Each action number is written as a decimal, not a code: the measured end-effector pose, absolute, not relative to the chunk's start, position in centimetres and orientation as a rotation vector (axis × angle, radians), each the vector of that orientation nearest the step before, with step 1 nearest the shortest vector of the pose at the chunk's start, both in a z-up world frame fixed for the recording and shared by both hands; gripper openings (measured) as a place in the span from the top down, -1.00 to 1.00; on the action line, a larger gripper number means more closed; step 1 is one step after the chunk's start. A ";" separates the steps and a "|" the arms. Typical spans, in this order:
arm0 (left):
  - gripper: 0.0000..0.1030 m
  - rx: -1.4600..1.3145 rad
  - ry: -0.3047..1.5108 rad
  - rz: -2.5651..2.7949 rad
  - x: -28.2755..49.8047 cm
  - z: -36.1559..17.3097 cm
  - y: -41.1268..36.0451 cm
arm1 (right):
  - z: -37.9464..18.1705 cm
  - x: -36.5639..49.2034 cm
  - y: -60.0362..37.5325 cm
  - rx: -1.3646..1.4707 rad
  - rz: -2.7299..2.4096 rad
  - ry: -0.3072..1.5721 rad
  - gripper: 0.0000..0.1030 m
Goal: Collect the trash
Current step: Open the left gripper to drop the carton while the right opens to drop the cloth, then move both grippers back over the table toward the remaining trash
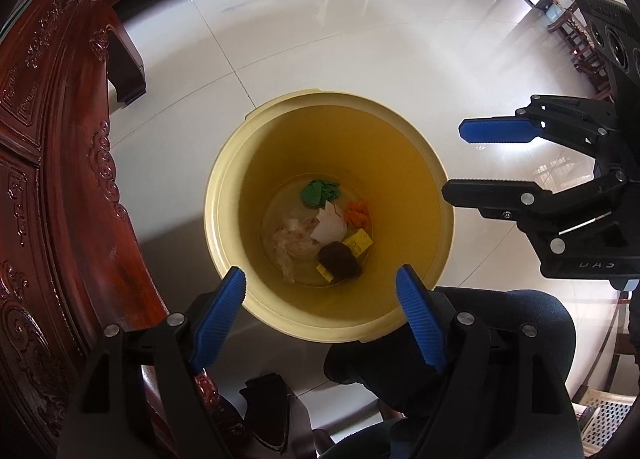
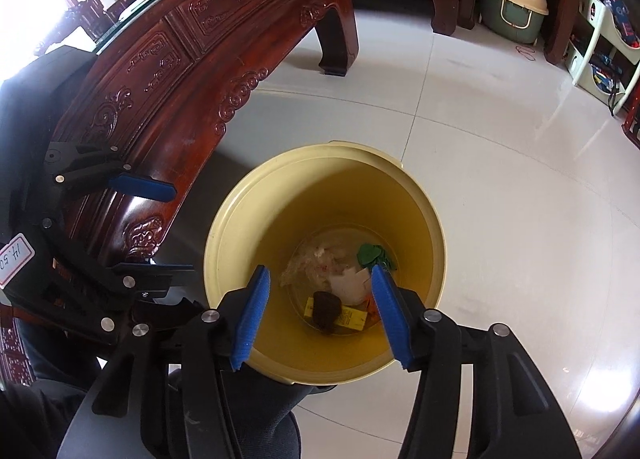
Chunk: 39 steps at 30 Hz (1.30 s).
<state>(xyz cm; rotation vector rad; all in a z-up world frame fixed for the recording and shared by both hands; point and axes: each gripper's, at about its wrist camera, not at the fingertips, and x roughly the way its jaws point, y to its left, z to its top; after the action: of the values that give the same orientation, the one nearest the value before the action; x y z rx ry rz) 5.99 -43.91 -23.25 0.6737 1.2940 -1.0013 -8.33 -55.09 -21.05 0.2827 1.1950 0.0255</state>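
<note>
I am hovering both grippers over the round pale-yellow plastic bin (image 1: 224, 195), which is standing on the glossy white tiled floor (image 1: 320, 39) just beside the carved dark-red wooden table (image 1: 60, 139). The left gripper (image 1: 320, 279) is spread wide and holding nothing; the right gripper (image 2: 318, 277) is likewise wide open and empty. The trash is lying on the bin's bottom: a crumpled clear plastic wrapper (image 1: 290, 243), a green scrap (image 1: 318, 192), a white folded paper piece (image 1: 330, 227), an orange bit (image 1: 357, 213), a yellow printed packet (image 1: 358, 242) and a dark brown lump (image 1: 339, 259).

I am judging that the drop is done, so the sensible move is lifting both grippers straight up, keeping the fingers clear of the rim (it is close under the tips), before turning back toward the table.

The tabletop is mostly cut off, so I cannot tell whether more trash is waiting there. The brown lump's material is hard to make out.
</note>
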 end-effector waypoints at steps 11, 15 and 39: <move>-0.50 0.667 1.244 -0.999 5.6 -22.0 -43.7 | -20.0 -9.1 -54.7 0.264 -0.005 1.174 -0.05; -0.51 0.666 1.208 -1.002 5.2 -21.2 -43.3 | -18.8 -9.7 -54.3 0.234 -0.032 1.154 -0.08; -0.92 0.334 0.762 -0.687 1.2 -7.0 -21.8 | -3.3 -12.3 -40.6 -0.141 -0.109 0.715 -0.84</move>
<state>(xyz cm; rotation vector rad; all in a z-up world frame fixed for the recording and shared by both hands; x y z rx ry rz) 1.17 -21.77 -6.96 0.3339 0.7623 -0.6865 -12.31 -40.59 -3.33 -0.1408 0.7148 -0.1087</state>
